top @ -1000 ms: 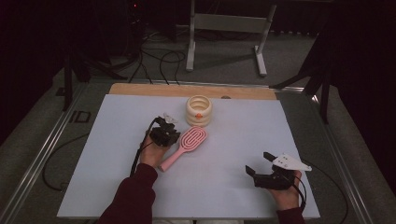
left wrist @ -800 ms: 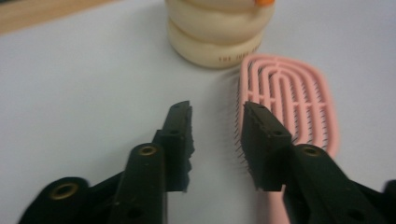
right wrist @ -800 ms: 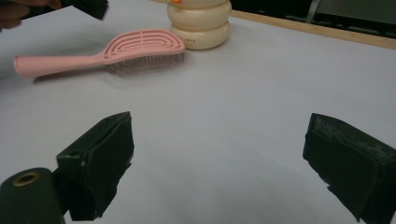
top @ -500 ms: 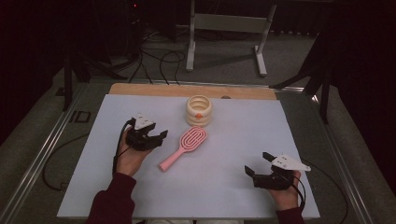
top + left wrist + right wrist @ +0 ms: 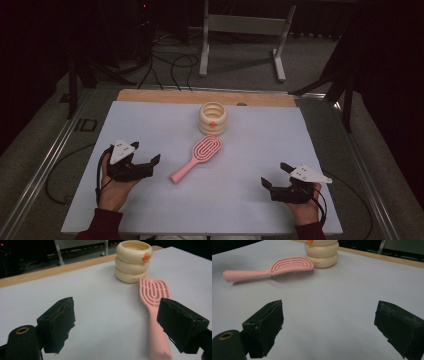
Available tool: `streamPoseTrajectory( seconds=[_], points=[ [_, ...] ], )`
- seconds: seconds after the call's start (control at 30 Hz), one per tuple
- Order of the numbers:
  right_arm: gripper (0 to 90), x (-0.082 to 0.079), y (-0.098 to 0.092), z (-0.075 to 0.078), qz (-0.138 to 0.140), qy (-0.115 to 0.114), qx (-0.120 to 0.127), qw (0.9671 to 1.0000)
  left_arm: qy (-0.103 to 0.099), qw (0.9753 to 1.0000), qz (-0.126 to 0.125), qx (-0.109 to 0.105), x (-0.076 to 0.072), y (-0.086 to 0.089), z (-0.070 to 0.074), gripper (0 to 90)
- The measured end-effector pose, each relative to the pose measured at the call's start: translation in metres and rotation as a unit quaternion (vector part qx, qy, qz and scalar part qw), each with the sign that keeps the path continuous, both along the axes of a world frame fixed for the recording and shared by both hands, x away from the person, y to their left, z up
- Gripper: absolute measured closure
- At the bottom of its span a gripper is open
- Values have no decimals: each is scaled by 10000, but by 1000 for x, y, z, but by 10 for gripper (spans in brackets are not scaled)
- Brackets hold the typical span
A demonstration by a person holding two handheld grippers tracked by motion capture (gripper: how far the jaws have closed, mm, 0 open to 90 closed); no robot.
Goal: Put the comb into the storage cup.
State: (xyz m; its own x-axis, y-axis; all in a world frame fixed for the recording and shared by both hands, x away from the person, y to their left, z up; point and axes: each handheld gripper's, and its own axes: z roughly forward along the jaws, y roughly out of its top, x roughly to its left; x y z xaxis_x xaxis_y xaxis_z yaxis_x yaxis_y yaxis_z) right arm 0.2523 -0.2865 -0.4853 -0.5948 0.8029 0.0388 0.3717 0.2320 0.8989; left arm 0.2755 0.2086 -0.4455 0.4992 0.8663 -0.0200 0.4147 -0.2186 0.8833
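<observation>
Left gripper [image 5: 150,164]: held low over the white table sheet [image 5: 150,125] at its left side, jaws spread wide with nothing between them, pointing toward the centre; the person's left hand [image 5: 115,185] grips it from below, cable looping beside it. In the left gripper view the two black pads stand well apart, the brush handle lying just inside the right-hand pad but not touched. Pink hairbrush [image 5: 197,156]: lies flat on the sheet near the middle, bristles down, handle end toward the left gripper, oval slotted head toward the far edge; apart from both grippers. Cream ribbed cup [image 5: 213,118]: stands upright just beyond the brush head, three stacked rings, a small orange mark on its side; brush head nearly touching its base. Right gripper [image 5: 274,176]: held low at the right near corner of the sheet, jaws wide apart and holding nothing, pointing toward the brush; well apart from it. Right hand [image 5: 306,207]: grips it from below.
</observation>
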Motion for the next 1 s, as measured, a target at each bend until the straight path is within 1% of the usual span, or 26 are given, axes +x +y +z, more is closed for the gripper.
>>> streamPoseTrajectory(
  seconds=[0.03, 0.07, 0.13, 0.17, 0.23, 0.27, 0.3, 0.37, 0.43, 0.57, 0.63, 0.83, 0.9, 1.0],
  points=[
    [87, 0, 1, 1, 2, -13, 26, 10000, 43, 10000, 48, -55, -9, 6, -4, 148],
    [86, 0, 1, 2, 11, -38, 21, 10000, 44, 9999, 49, -81, -13, 9, -6, 128],
    [86, 0, 1, 2, 31, -66, 33, 10000, 8, 9999, 85, -57, -22, 14, -11, 101],
    [86, 0, 1, 3, 38, -75, 34, 10000, -21, 9999, 95, -51, -27, 17, -13, 74],
    [86, 0, 2, 4, 47, -116, 34, 9999, -39, 9999, 101, -40, -32, 22, -15, 42],
    [86, 0, 2, 4, 50, -124, 44, 9999, -56, 9999, 123, -33, -35, 24, -15, 12],
    [87, 0, 2, 5, 71, -148, 47, 9999, -119, 9998, 145, -69, -38, 26, -14, 0],
    [86, -1, 2, 5, 77, -189, 68, 9998, -240, 9995, 189, -35, -43, 29, -14, 0],
    [86, -2, 2, 6, 88, -234, 96, 9996, -314, 9993, 178, -15, -46, 33, -14, 0],
    [87, -4, 3, 5, 122, -338, 183, 9992, -452, 9987, 205, -141, -49, 39, -19, 0],
    [86, -5, 4, 5, 170, -382, 212, 9989, -516, 9983, 239, -150, -49, 38, -22, 0],
    [86, -5, 2, 3, 191, -402, 232, 9987, -534, 9983, 164, -192, -48, 34, -28, 0],
    [86, -5, 2, 2, 193, -403, 236, 9987, -500, 9984, 126, -226, -48, 34, -29, 0],
    [87, -5, 3, 1, 212, -409, 243, 9986, -419, 9988, 157, -197, -46, 34, -32, 0]
  ],
)
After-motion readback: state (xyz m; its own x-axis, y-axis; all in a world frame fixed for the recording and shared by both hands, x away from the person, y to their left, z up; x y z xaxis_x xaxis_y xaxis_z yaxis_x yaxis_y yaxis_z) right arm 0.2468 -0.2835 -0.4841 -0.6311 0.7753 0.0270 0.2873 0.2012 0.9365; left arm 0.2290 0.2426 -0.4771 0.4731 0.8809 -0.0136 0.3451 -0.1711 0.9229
